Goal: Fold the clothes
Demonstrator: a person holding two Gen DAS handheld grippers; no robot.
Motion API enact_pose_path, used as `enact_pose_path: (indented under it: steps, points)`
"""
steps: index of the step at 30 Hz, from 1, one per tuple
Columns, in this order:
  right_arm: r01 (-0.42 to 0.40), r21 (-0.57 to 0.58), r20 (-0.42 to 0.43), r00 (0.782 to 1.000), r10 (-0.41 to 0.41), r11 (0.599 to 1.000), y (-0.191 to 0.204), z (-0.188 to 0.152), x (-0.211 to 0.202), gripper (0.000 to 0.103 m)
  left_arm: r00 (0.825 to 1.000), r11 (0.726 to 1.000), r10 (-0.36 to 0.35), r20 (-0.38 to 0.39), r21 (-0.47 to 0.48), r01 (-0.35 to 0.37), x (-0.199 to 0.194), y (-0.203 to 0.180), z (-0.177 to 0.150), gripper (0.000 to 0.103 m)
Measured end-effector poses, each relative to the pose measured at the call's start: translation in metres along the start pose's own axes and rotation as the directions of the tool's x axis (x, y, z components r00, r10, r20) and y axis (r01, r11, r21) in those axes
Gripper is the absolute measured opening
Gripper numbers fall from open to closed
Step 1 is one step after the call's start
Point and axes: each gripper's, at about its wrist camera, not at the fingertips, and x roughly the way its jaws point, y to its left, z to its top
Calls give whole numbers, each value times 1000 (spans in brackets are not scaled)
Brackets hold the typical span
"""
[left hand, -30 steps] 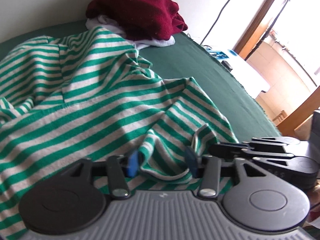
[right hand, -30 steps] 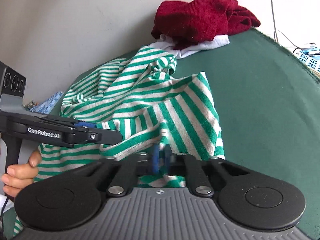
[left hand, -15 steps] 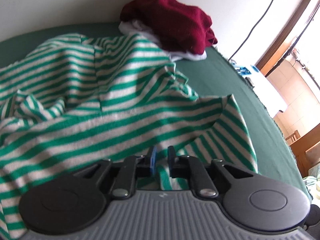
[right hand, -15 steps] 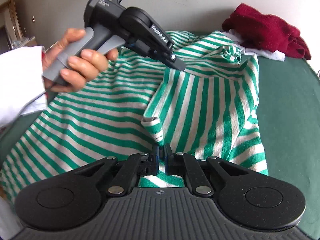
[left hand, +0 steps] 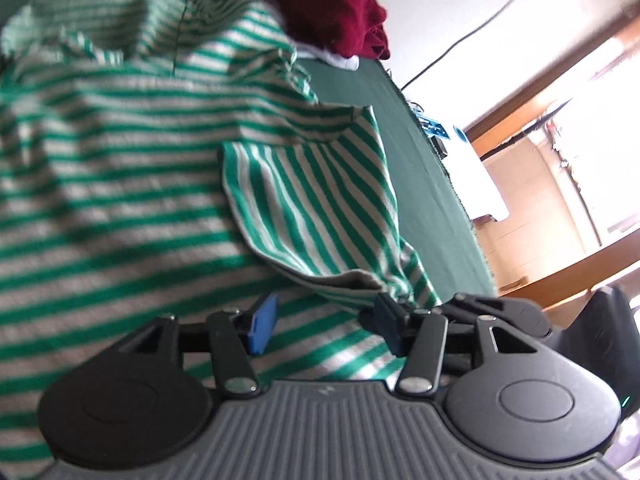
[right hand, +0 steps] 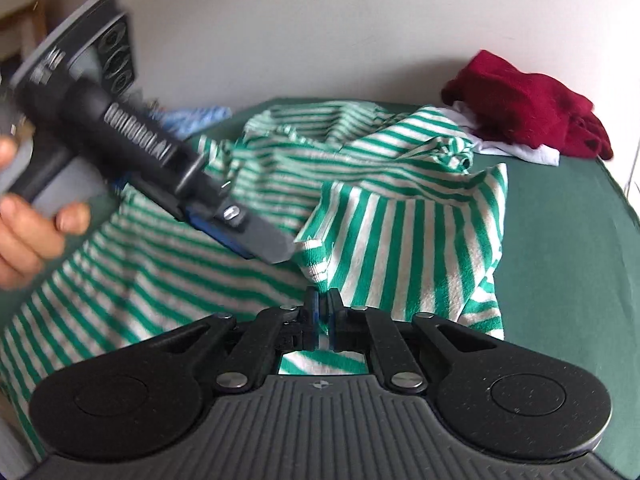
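Green-and-white striped knit garment lies spread and rumpled over the dark green cloth-covered desk, one flap turned back on itself so its stripes run crosswise to the rest.

Right gripper: jaws together, clamped on a fold of the striped garment — fabric shows between and just behind the blue pads. The cloth rises from the pinch point into the folded-over flap.

Left gripper: jaws apart and opening. In the left wrist view the garment lies under the gap; the pads press on nothing. A bunched edge of the flap sits just beside the right-hand finger — contact there cannot be told. In the right wrist view this gripper is blurred, held in a bare hand, its tip just beside the ribbed edge of the flap.

Far end of the desk: crumpled dark red knit garment on a white cloth, near the striped garment's far edge. Plain pale wall behind.
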Motion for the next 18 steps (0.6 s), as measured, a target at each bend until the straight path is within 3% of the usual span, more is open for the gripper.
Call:
enact_pose_path:
  steps: [6,10,12,18]
  points:
    - [0,-73,7,1000,0,997,4,-5,-2,4,999,992,-31,-11,-121,30,17,6,-2,56]
    - [11,-116,13,1000,-10,993,8,-6,-2,4,998,979,-64,29,-193,69,19,12,9,56]
    - [14,-117,18,1000,-12,993,8,-7,-2,4,996,977,-71,48,-199,80,16,11,13,64]
    - [15,-142,34,999,-10,990,11,-7,-3,4,998,973,-28,48,-228,38,26,22,18,65]
